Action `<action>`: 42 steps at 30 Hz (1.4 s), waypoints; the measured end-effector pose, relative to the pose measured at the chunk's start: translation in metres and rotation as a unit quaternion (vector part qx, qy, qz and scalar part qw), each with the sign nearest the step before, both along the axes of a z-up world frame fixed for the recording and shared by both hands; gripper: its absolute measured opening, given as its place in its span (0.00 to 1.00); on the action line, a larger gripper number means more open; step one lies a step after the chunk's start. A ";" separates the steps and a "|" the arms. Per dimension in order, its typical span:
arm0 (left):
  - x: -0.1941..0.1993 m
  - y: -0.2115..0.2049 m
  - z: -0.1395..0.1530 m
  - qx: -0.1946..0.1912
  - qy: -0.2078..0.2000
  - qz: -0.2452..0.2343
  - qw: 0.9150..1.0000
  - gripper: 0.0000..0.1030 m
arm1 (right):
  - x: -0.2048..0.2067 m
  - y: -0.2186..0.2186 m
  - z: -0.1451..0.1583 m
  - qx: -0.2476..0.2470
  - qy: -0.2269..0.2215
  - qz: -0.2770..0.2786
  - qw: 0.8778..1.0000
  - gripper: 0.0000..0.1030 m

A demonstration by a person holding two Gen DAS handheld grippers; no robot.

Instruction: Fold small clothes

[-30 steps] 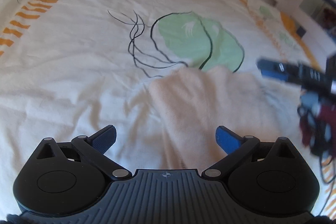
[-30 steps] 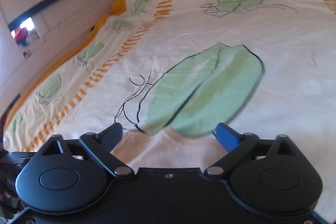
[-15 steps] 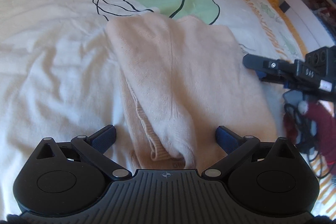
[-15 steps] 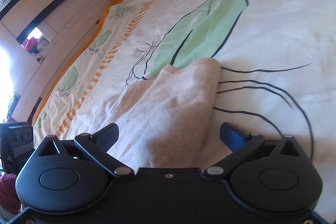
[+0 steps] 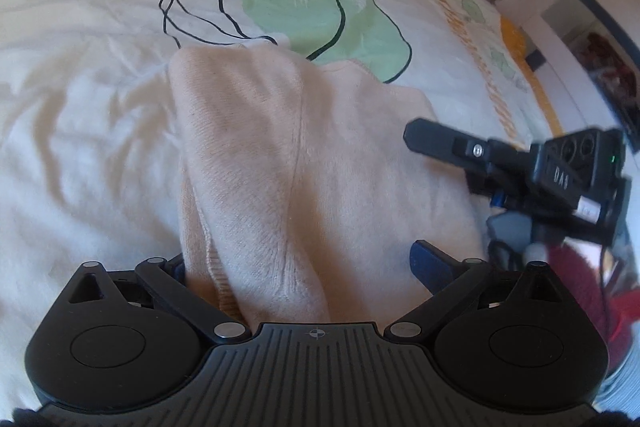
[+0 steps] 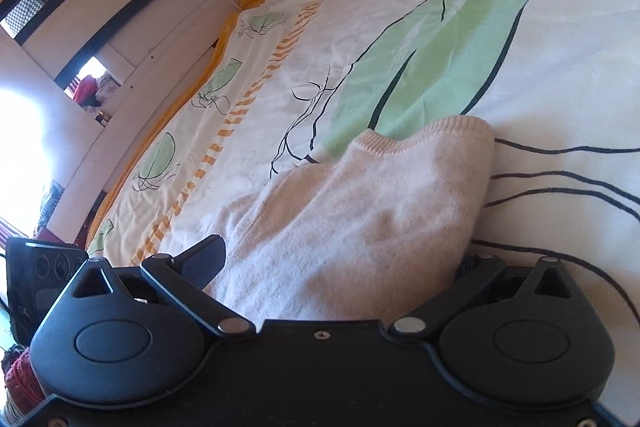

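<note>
A small cream knitted garment (image 5: 288, 155) lies folded on the bed, with a ribbed hem at its near end. My left gripper (image 5: 304, 265) is open and straddles that near end; its left fingertip is hidden behind the fabric and its right one shows blue. The right gripper's upper finger (image 5: 436, 143) reaches in over the garment's right edge. In the right wrist view the same garment (image 6: 360, 219) fills the gap of my open right gripper (image 6: 336, 263), its ribbed edge pointing away. The right fingertip there is mostly hidden by the cloth.
The bedspread (image 5: 100, 131) is white with green leaf prints, black lines and orange stripes. A white bed frame (image 6: 132, 75) runs along the far side. A dark red sleeve (image 5: 580, 291) shows behind the right gripper. The left gripper's body (image 6: 32, 267) sits at the left edge.
Both grippers have closed in on the garment, which now lies between the fingers of each. In the left wrist view the right gripper has shifted left over the garment's edge.
</note>
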State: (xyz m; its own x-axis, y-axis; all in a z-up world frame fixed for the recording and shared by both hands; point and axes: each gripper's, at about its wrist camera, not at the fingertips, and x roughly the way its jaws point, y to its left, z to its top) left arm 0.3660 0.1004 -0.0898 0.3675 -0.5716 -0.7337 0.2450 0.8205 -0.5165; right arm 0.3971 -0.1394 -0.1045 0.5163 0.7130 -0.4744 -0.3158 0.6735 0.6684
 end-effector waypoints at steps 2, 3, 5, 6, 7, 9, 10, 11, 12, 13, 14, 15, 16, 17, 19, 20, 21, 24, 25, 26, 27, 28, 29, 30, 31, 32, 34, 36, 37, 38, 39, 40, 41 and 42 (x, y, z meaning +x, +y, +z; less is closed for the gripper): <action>-0.003 -0.005 0.002 0.008 -0.006 -0.010 1.000 0.89 | -0.001 -0.001 0.001 0.000 0.006 -0.002 1.000 0.91; -0.006 -0.009 0.004 0.025 -0.017 -0.016 0.999 0.83 | 0.000 -0.002 0.002 -0.008 0.016 -0.005 1.000 0.80; -0.013 -0.011 0.007 0.041 -0.034 -0.024 0.998 0.73 | 0.001 -0.008 0.001 -0.019 0.042 -0.028 0.999 0.47; -0.015 -0.010 0.008 0.034 -0.036 -0.023 0.999 0.64 | -0.001 -0.013 0.001 -0.008 0.046 -0.037 0.998 0.47; -0.016 -0.007 0.009 0.021 -0.033 -0.016 0.999 0.52 | -0.004 -0.017 0.002 -0.002 0.046 -0.046 0.998 0.44; -0.022 -0.002 0.012 -0.003 -0.033 -0.001 0.999 0.37 | -0.015 -0.020 0.011 -0.008 0.031 -0.054 0.998 0.43; -0.026 -0.002 0.015 -0.013 -0.037 0.001 0.999 0.37 | -0.022 -0.021 0.016 -0.012 0.022 -0.054 0.998 0.43; -0.031 -0.004 0.017 -0.019 -0.041 -0.001 0.999 0.37 | -0.031 -0.022 0.023 -0.014 0.015 -0.054 0.998 0.42; -0.036 -0.008 0.019 -0.022 -0.042 -0.005 0.999 0.36 | -0.038 -0.023 0.029 -0.015 0.011 -0.054 0.998 0.42; -0.042 -0.012 0.020 -0.026 -0.042 -0.009 0.999 0.37 | -0.047 -0.025 0.036 -0.017 0.009 -0.052 0.998 0.41; -0.049 -0.017 0.021 -0.032 -0.040 -0.015 0.999 0.37 | -0.055 -0.027 0.042 -0.021 0.009 -0.051 0.998 0.41; -0.057 -0.022 0.021 -0.039 -0.037 -0.019 0.998 0.37 | -0.063 -0.030 0.046 -0.026 0.011 -0.050 0.998 0.41; -0.065 -0.025 0.023 -0.044 -0.035 -0.022 0.998 0.37 | -0.072 -0.032 0.051 -0.032 0.015 -0.048 0.998 0.41; -0.075 -0.029 0.025 -0.051 -0.032 -0.024 0.998 0.37 | -0.080 -0.036 0.054 -0.036 0.019 -0.047 0.998 0.41; -0.094 -0.034 0.029 -0.069 -0.026 -0.027 0.997 0.36 | -0.096 -0.044 0.058 -0.036 0.031 -0.044 0.998 0.41; -0.103 -0.036 0.031 -0.078 -0.020 -0.028 0.996 0.36 | -0.104 -0.049 0.059 -0.034 0.039 -0.042 0.998 0.41; -0.112 -0.040 0.032 -0.084 -0.016 -0.032 0.996 0.36 | -0.111 -0.053 0.059 -0.032 0.048 -0.039 0.998 0.41; -0.139 -0.051 0.036 -0.092 -0.008 -0.054 0.994 0.36 | -0.130 -0.062 0.061 -0.033 0.068 -0.027 0.997 0.41; -0.147 -0.053 0.035 -0.095 -0.002 -0.060 0.994 0.36 | -0.135 -0.065 0.062 -0.035 0.071 -0.024 0.997 0.42; -0.152 -0.055 0.032 -0.096 0.003 -0.064 0.993 0.36 | -0.141 -0.068 0.062 -0.039 0.069 -0.025 0.997 0.42; -0.156 -0.055 0.030 -0.087 0.001 -0.062 0.994 0.36 | -0.144 -0.071 0.062 -0.045 0.066 -0.035 0.996 0.43; -0.160 -0.054 0.027 -0.067 -0.006 -0.056 0.996 0.36 | -0.145 -0.076 0.061 -0.055 0.061 -0.054 0.995 0.46; -0.162 -0.052 0.025 -0.041 -0.014 -0.044 0.998 0.37 | -0.146 -0.081 0.059 -0.070 0.058 -0.076 0.993 0.53; -0.163 -0.048 0.022 -0.017 -0.016 -0.030 0.999 0.39 | -0.147 -0.085 0.056 -0.079 0.062 -0.092 0.991 0.59; -0.163 -0.043 0.018 -0.003 -0.011 -0.020 1.000 0.45 | -0.150 -0.090 0.053 -0.075 0.070 -0.106 0.989 0.71; -0.163 -0.037 0.013 0.002 -0.003 -0.015 1.000 0.49 | -0.157 -0.095 0.049 -0.055 0.076 -0.113 0.989 0.77; -0.166 -0.026 0.005 -0.004 -0.006 -0.009 1.000 0.56 | -0.173 -0.101 0.042 -0.012 0.090 -0.112 0.990 0.77; -0.172 -0.020 0.002 -0.017 -0.013 -0.004 1.000 0.56 | -0.192 -0.100 0.037 0.000 0.098 -0.108 0.989 0.82; -0.173 -0.019 0.002 -0.019 -0.017 -0.003 1.000 0.56 | -0.202 -0.098 0.034 0.002 0.102 -0.106 0.989 0.85; -0.174 -0.020 0.002 -0.017 -0.020 -0.003 1.000 0.56 | -0.212 -0.096 0.032 0.005 0.108 -0.102 0.989 0.86; -0.174 -0.021 0.002 -0.016 -0.022 -0.002 1.000 0.56 | -0.222 -0.094 0.028 0.009 0.115 -0.096 0.989 0.86; -0.175 -0.021 0.003 -0.015 -0.023 -0.001 1.000 0.56 | -0.230 -0.091 0.025 0.013 0.120 -0.091 0.988 0.86; -0.177 -0.022 0.003 -0.015 -0.022 0.002 1.000 0.57 | -0.238 -0.088 0.022 0.013 0.124 -0.087 0.988 0.86; -0.177 -0.022 0.003 -0.016 -0.022 0.004 1.000 0.57 | -0.246 -0.085 0.020 0.011 0.125 -0.081 0.989 0.86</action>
State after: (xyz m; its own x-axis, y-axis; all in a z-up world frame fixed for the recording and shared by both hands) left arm 0.1893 0.0781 -0.0869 0.4036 -0.5909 -0.6985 0.2623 0.8061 -0.5304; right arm 0.1516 -0.2245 -0.0841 0.4940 0.6418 -0.5866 -0.0278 0.6859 0.7271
